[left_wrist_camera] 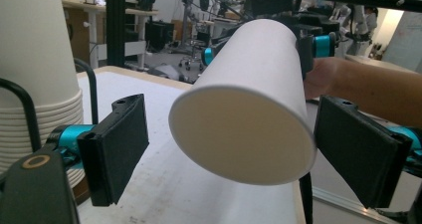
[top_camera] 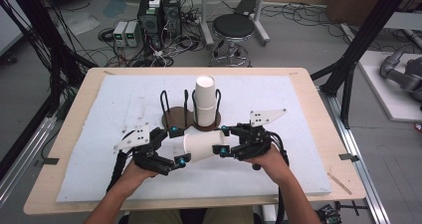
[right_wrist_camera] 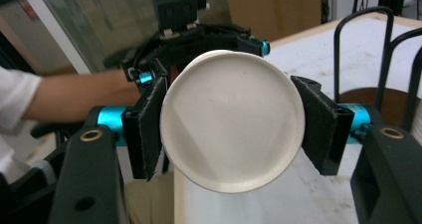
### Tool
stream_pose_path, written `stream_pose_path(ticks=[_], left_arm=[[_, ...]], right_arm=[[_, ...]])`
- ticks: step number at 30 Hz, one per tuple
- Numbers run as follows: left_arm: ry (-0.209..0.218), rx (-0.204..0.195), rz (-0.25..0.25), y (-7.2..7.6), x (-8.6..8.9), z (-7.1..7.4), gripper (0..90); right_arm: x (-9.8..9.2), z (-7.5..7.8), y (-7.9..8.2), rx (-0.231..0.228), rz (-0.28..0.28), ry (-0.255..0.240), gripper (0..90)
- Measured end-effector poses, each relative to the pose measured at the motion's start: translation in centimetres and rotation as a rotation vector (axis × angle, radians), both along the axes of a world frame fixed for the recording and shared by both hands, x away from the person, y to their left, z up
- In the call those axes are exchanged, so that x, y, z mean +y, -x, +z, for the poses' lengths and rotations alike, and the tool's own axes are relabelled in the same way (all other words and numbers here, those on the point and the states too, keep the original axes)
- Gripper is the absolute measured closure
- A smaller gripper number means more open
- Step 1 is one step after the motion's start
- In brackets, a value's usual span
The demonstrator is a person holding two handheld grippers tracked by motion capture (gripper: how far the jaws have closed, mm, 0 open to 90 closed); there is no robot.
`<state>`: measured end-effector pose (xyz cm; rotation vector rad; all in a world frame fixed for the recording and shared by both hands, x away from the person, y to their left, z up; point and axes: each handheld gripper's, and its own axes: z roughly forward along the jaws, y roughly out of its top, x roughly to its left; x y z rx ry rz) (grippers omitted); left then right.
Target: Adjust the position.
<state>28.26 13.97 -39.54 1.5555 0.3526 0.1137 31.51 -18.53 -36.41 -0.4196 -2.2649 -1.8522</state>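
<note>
a: so, item one, far left: left gripper (top_camera: 178,145). state?

b: jaws spread wide, one to each side of the wide end of the cup, gap on both sides in the left gripper view. holding nothing.

a: item two, middle: paper cup (top_camera: 203,144).

b: one white cup, lying sideways above the white mat (top_camera: 99,134), off the surface, near the front of the table (top_camera: 59,149). wide end toward the left gripper, narrow end toward the right.

a: item three, just behind it: holder (top_camera: 191,115).

b: wire rack on two round brown bases. left slot bare. right slot carries a stack of cups (top_camera: 206,100), bottoms up.

a: item four, right: right gripper (top_camera: 223,140).

b: pads pressed on both flanks of the cup near its closed bottom; right gripper view shows the round bottom framed tight between them. it carries the cup alone.

a: progress?

b: my reading: one cup is off the stack and held in the air, at a handover point. left to do: the left gripper closes on the wide end, the right lets go, and the cup goes wherever it belongs, perhaps the bare left slot. rest of the stack untouched.
</note>
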Motion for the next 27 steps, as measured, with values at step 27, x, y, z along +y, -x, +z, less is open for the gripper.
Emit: stream_pose_path(ticks=[27], left_arm=[[-0.056, -0.033, -0.064, -0.1, -1.1, 0.0, 24.9]], right_arm=[[0.3, -0.7, 0.1, 0.019, 0.019, -0.012, 35.1]])
